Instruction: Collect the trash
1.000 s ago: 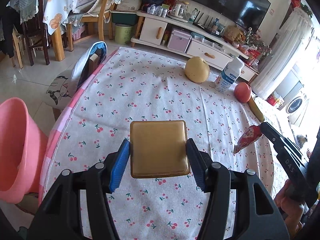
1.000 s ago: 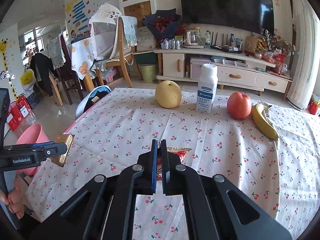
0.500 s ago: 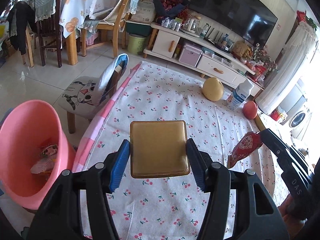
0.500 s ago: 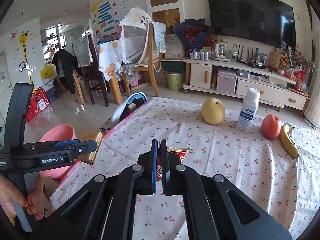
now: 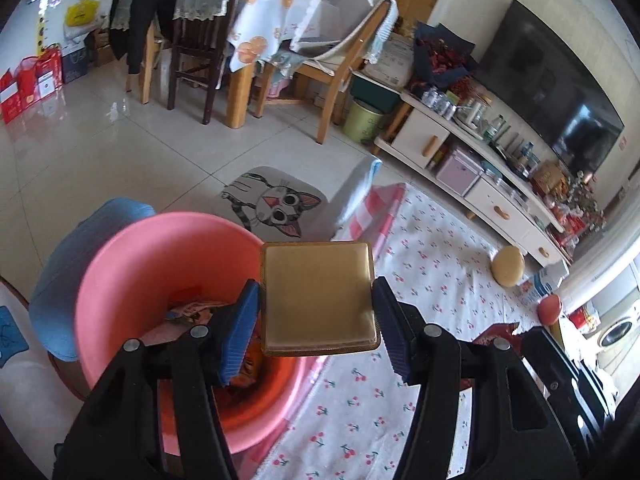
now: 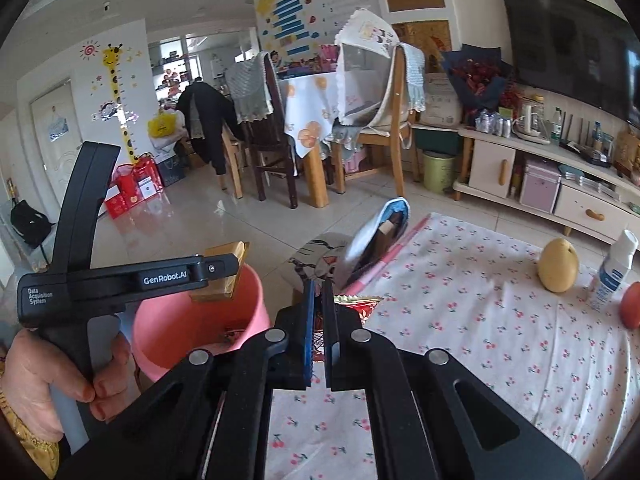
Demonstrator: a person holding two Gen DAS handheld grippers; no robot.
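The pink bin [image 5: 132,264] fills the lower left of the left wrist view, wrappers already inside. The left gripper [image 5: 318,312] pinches a flat gold packet [image 5: 318,296] by its side edges, directly over the bin's near rim. The right gripper [image 6: 319,304], pressed onto a red wrapper [image 6: 356,305], sits right of the bin [image 6: 192,320], farther off.

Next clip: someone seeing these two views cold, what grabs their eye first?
Probably the flat gold packet clamped in the left gripper, poised over the pink bucket that stands beside the table with wrappers already in it. Next, the right gripper, shut on a red snack wrapper above the cherry-print tablecloth. Farther along the table sit a yellow pear, a white bottle and a red apple.
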